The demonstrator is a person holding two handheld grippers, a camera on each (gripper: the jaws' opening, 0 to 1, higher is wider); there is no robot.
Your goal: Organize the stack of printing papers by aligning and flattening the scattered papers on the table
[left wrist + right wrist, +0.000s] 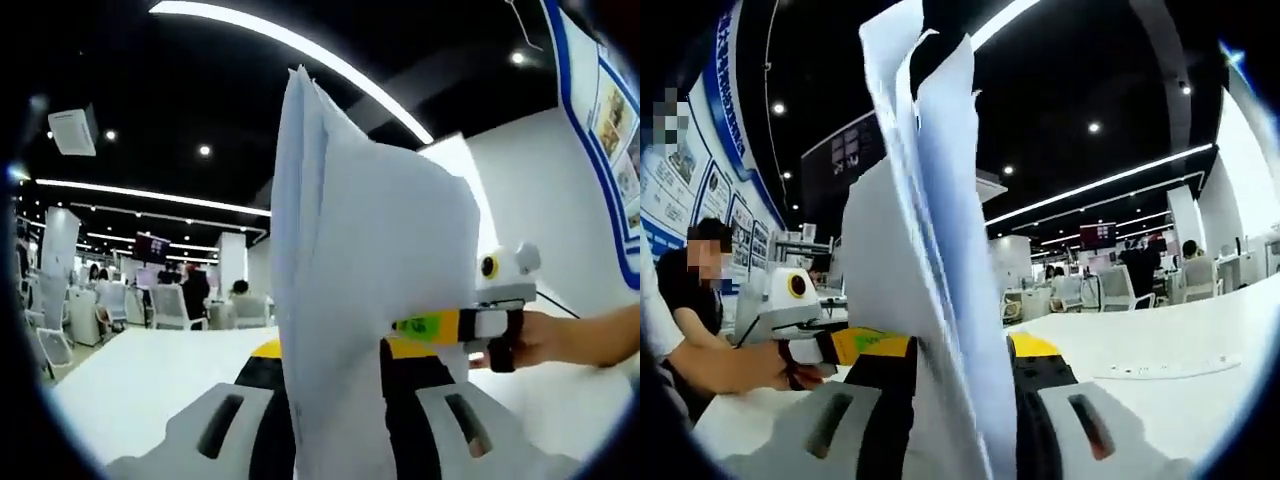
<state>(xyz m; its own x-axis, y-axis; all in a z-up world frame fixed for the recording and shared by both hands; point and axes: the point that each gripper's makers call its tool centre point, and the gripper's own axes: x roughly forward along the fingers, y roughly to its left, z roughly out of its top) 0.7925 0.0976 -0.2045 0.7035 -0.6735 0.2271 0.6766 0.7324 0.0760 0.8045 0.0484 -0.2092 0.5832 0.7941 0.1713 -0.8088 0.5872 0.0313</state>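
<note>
- Here, the stack of printing papers stands upright at frame centre, above the white table.
- Left gripper clamps its lower edge.
- Right gripper likewise grips the papers.

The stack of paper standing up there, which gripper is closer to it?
Neither: both hold it. The left gripper clamps the paper stack from one side, and the right gripper clamps the opposite edge, both above the white table.

The wall posters and hanging screens carry no legible text.
</note>
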